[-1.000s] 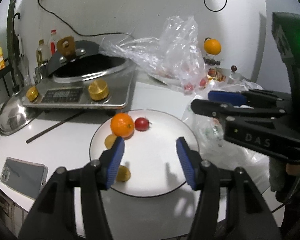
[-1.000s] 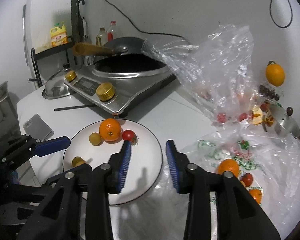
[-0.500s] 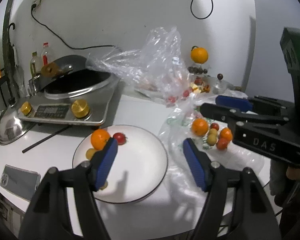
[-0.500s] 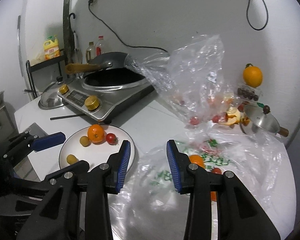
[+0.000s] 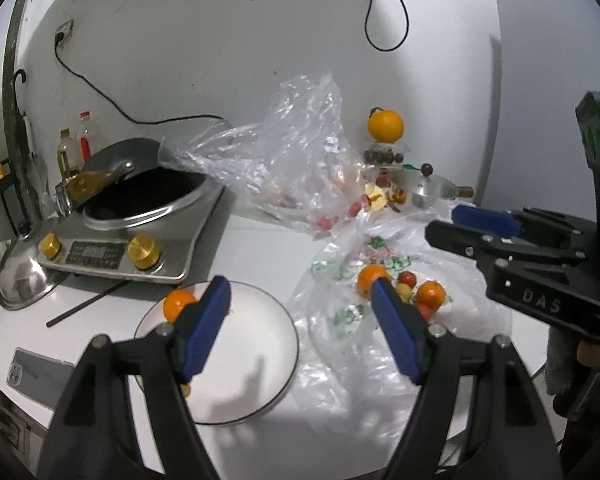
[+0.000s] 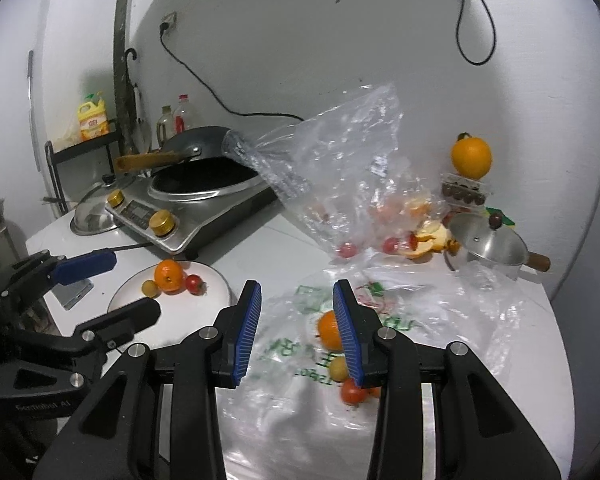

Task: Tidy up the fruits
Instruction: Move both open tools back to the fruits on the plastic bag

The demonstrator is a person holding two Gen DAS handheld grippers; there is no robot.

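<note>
In the left wrist view the left gripper hangs empty, its jaws having just been opening wide; one finger now hides most of the orange on the plate, where the tomato showed before; more fruit lies on the printed bag, part-covered. In the right wrist view the right gripper is narrowly parted, holding nothing; its pad cuts off a bag orange; the plate has slid further left.
</note>
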